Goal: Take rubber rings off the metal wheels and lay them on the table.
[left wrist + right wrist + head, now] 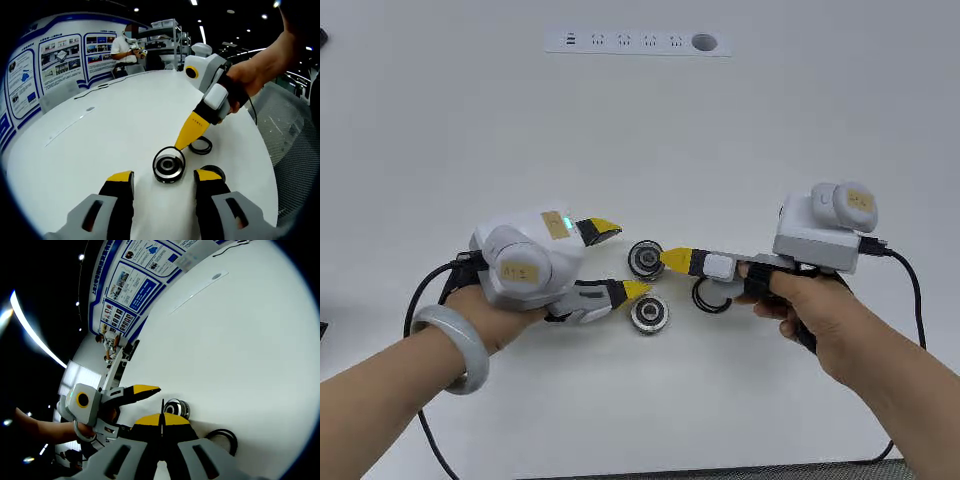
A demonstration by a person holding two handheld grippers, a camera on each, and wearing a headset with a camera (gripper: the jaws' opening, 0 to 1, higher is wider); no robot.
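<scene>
- Clearly, the left gripper view catches right gripper (pixel 181 145) fingers pinching a rubber ring (pixel 160 151) off its wheel (pixel 167 168); left gripper (pixel 623 258) fingers spread.
- White tabletop (pixel 640 140), postered wall (pixel 55 55).

1. This is an exhibition-style lab or showroom hall. A wall of blue-framed display panels (pixel 60 55) curves round to the left of the left hand-held gripper (pixel 164 176) and on beyond it.
2. The ceiling is dark and set with small spotlights (pixel 202 34), high above and ahead of it.
3. A shelving rack (pixel 172 40) with bins stands well ahead, past the far edge of the broad, white, rounded surface (pixel 100 140). A person (pixel 124 47) stands near the rack.
4. A white power strip (pixel 637 42) lies on the surface, ahead and to that hand-held gripper's left — a workbench fitting.
</scene>
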